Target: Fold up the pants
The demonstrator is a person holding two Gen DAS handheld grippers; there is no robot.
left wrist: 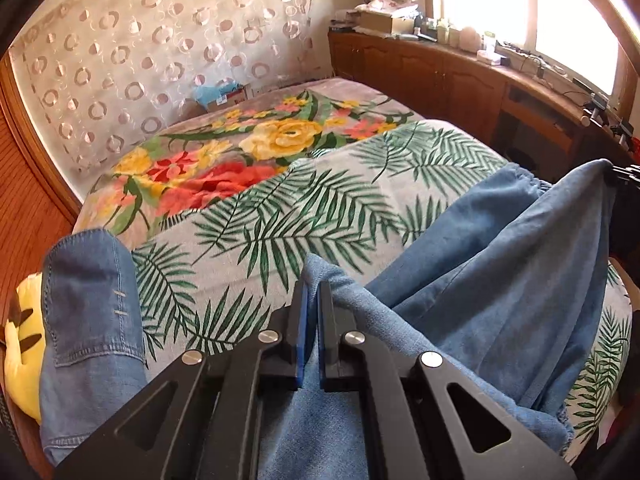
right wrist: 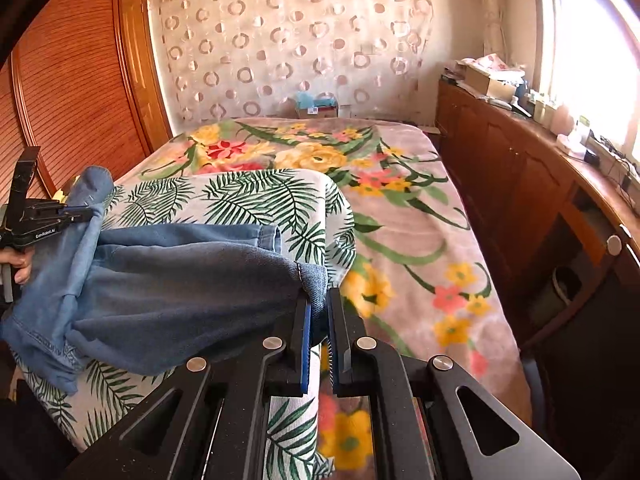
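Bedroom. Bed [right wrist: 460, 240] w/ a floral blanket [left wrist: 224, 160]: yellow, red, pink flowers on grey-pink. A palm-leaf cloth [left wrist: 280, 220] lies over the near part, on top of the blanket. Wooden cabinets [right wrist: 520, 184] run along the window side, top cluttered w/ boxes and small items; bright window [left wrist: 500, 8] above. Circle-pattern curtain [right wrist: 280, 40] at the far wall, slatted wooden doors [right wrist: 80, 92] beside it. Yellow plush [left wrist: 24, 344] at the bed edge.

Blue denim pants [right wrist: 172, 288] are stretched between both tools, just over the leaf cloth. Left gripper [left wrist: 314, 312] is clamped on one fabric edge; right gripper [right wrist: 319, 316] is clamped on a hemmed edge.
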